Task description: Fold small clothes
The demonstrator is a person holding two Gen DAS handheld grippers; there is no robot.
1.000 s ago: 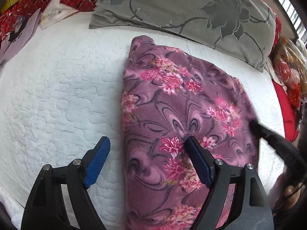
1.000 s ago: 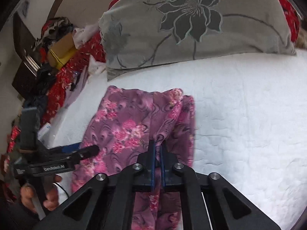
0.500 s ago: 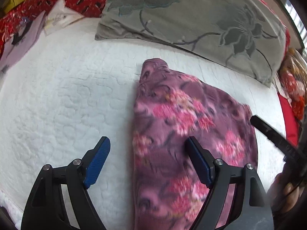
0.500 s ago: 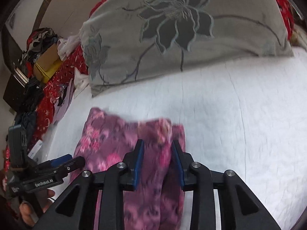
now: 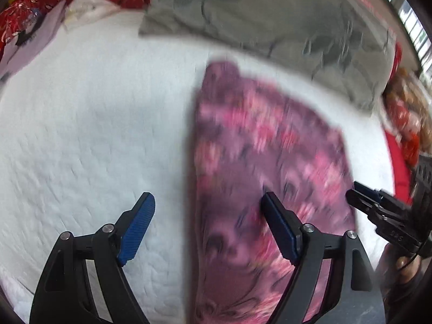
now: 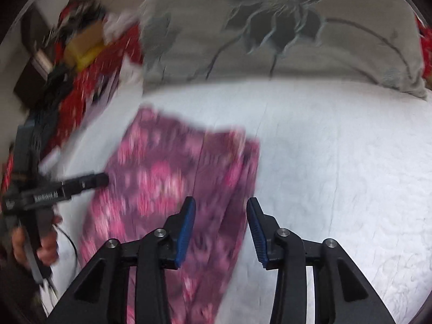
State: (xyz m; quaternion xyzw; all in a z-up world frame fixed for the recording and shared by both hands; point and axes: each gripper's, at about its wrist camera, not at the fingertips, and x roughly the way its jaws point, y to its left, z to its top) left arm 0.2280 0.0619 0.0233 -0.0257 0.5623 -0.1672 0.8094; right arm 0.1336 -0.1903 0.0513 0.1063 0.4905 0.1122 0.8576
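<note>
A purple garment with pink flowers (image 5: 259, 167) lies folded lengthwise on the white quilted bed. It also shows in the right wrist view (image 6: 167, 189). My left gripper (image 5: 208, 226) is open and empty above the garment's left edge, one finger over the quilt, one over the cloth. My right gripper (image 6: 220, 229) is open and empty above the garment's right edge. The right gripper also shows at the right of the left wrist view (image 5: 378, 208); the left gripper shows at the left of the right wrist view (image 6: 89, 182).
A white quilt (image 5: 81, 148) covers the bed. A grey pillow with a flower print (image 6: 283, 35) lies at the head, just beyond the garment. Red patterned cloth and clutter (image 6: 81, 62) sit at the far left.
My right gripper has opened and let go of the garment's fold, then drawn back. The fold has dropped flat. My left gripper stayed open and pulled back a little.
</note>
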